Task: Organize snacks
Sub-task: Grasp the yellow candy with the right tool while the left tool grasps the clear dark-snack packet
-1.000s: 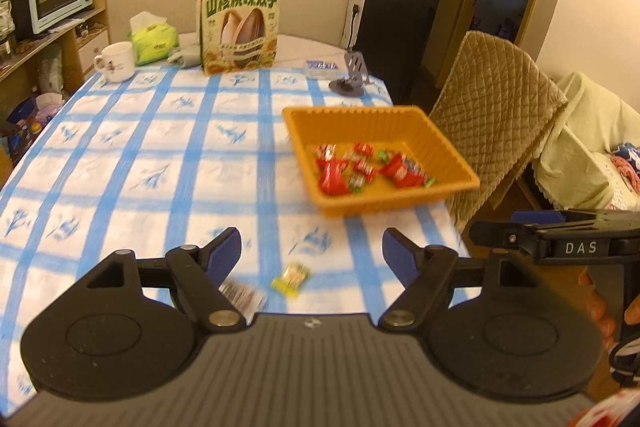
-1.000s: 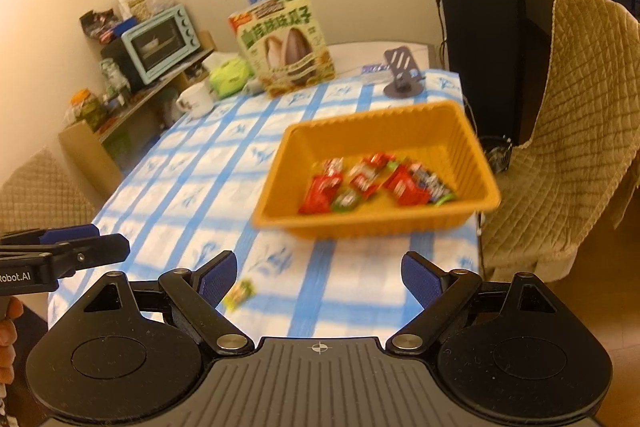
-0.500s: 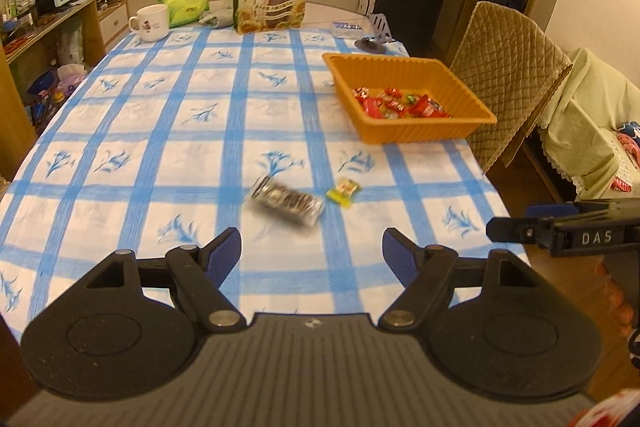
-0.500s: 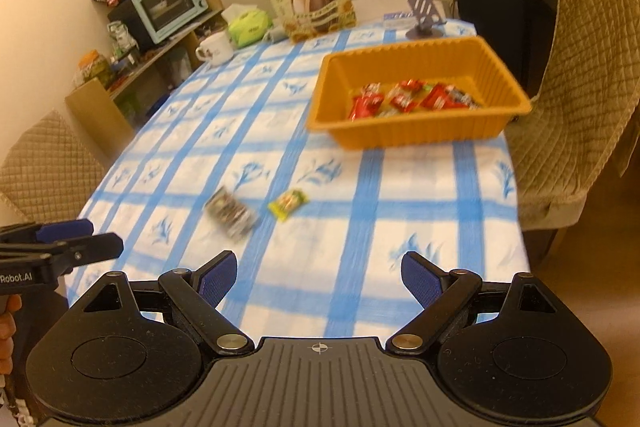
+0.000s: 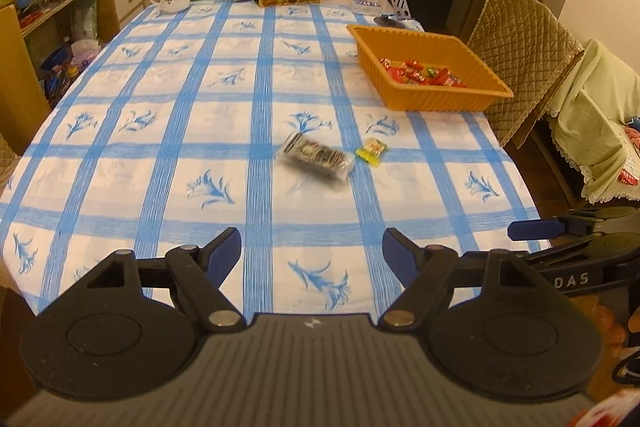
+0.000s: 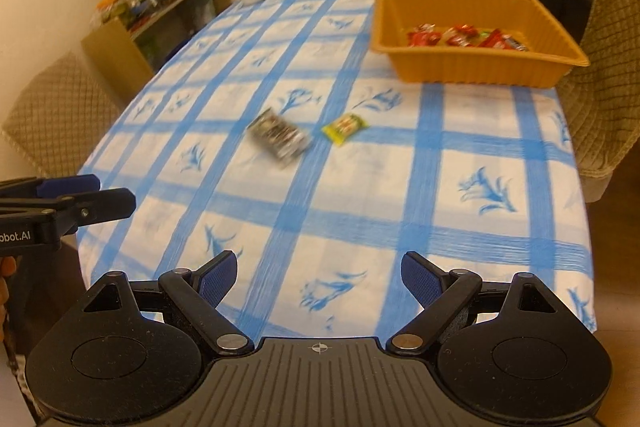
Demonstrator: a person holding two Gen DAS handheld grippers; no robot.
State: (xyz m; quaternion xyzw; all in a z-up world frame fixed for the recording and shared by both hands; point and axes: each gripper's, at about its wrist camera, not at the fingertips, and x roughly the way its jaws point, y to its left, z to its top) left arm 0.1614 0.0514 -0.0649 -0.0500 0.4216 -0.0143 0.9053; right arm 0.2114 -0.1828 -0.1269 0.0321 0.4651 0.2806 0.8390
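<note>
I see both my left gripper [image 5: 312,247] and right gripper [image 6: 318,273] with fingers spread wide, holding nothing. A dark clear-wrapped snack pack [image 5: 317,161] and a small yellow-green candy [image 5: 373,150] lie near the orange plastic tray [image 5: 440,95]

Tablecloth [image 5: 168,131] open — tray [image 5: 440,99] far-right.

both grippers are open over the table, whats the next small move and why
Probably ease the right gripper forward and down toward the small yellow-green candy packet. It lies loose on the blue checked tablecloth, outside the orange plastic tray, and nothing sits between the fingers.
</note>
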